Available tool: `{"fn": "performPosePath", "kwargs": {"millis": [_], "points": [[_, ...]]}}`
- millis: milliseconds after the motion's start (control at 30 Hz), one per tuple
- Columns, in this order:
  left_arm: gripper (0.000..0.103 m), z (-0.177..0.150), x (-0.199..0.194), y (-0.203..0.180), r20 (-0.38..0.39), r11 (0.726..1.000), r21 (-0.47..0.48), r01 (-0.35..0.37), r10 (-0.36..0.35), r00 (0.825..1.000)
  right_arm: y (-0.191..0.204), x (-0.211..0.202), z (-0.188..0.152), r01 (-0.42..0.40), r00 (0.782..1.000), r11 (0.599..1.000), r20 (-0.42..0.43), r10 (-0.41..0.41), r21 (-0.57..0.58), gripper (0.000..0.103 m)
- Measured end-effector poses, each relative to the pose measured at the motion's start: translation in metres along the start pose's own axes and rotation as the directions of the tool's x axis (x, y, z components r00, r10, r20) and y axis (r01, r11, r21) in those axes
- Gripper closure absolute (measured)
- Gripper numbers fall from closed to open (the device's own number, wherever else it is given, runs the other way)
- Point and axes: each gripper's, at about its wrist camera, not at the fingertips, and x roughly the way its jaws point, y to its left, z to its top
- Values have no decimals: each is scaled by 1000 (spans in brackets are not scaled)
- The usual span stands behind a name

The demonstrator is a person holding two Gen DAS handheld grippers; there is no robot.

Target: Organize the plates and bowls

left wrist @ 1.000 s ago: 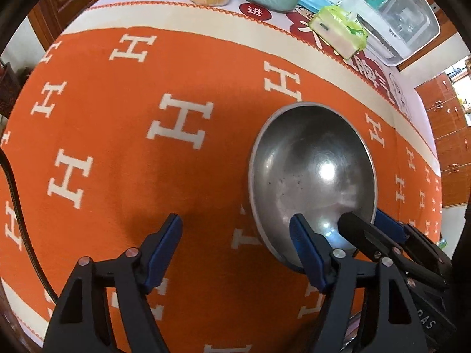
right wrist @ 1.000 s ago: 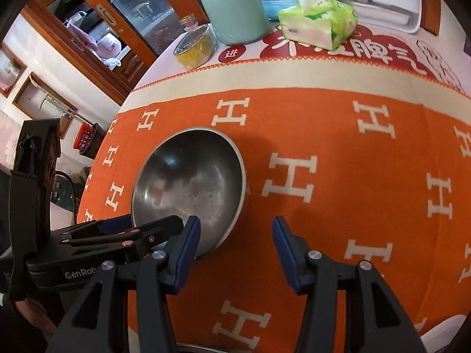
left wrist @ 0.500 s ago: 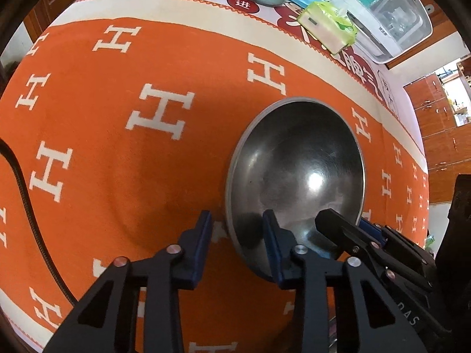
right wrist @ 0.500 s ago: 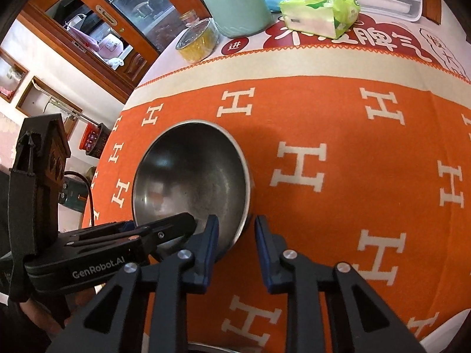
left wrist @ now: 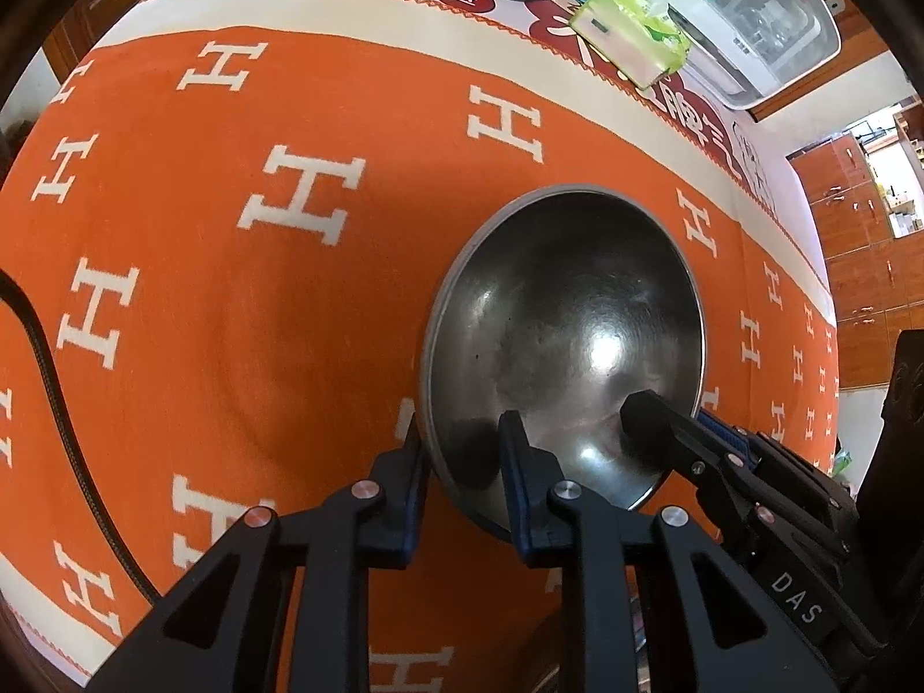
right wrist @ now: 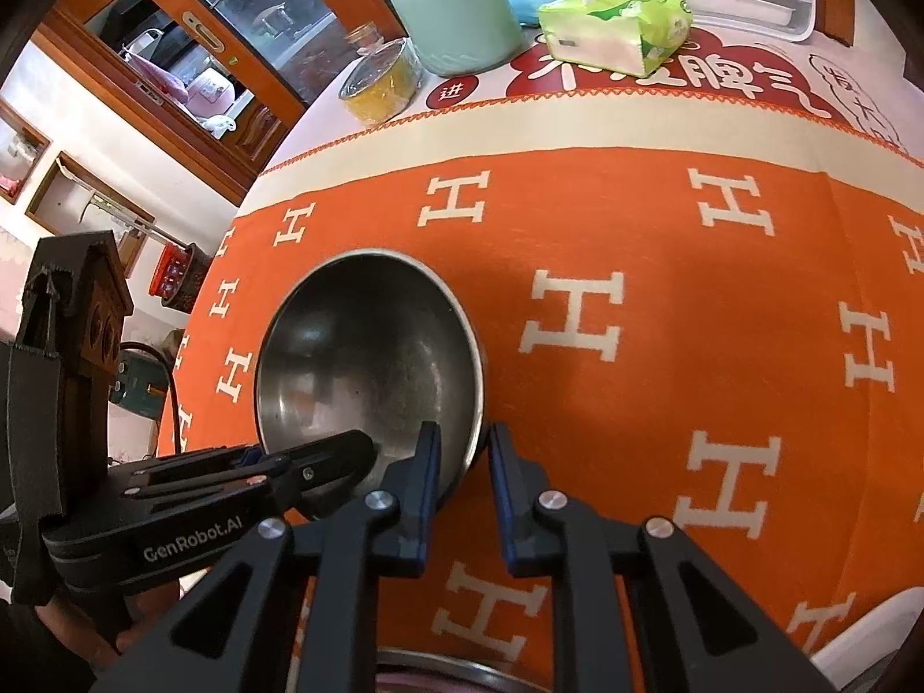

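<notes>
Both sets of jaws had just been closing, and each now clamped the rim of the steel bowl (left wrist: pixel 566 346). The left gripper (left wrist: pixel 462 450) had one finger outside the wall and one inside, at the bowl's near-left edge, low in the left wrist frame. The right gripper (right wrist: pixel 462 450) did the same at the near-right edge, lower centre of its own frame. A second before, both pairs stood wide apart beside the bowl with nothing between them. With two holds on opposite parts of the rim, the bowl looked ready to be lifted off the orange patterned cloth (left wrist: pixel 289 346) covering the tabletop.

Along the top of both frames, well apart from the bowl, stood a pale green canister (right wrist: pixel 456 17), a jar of yellow contents (right wrist: pixel 384 81), a green tissue pack (right wrist: pixel 623 23) and a white appliance (left wrist: pixel 756 23). None of them blocked a lift. At the bottom edge of the right wrist frame the rim of another metal dish (right wrist: pixel 450 670) showed, near the person's side, possibly the stacking place.
</notes>
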Motion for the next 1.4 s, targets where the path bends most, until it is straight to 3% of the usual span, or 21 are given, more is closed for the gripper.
{"fn": "performPosePath", "kwargs": {"millis": [300,800,1400], "points": [[82,-18,-17,-8,16,1000,26,3,-3,1000,3,-24,-8,-3,999,1000,34,4,-6,86],[82,-47,-62,-35,118,991,132,2,-17,993,5,-77,-36,-9,989,1000,146,11,-12,87],[81,-114,-94,-68,169,975,222,-13,-26,985,-3,-131,-89,-19,974,1000,228,19,0,87]]}}
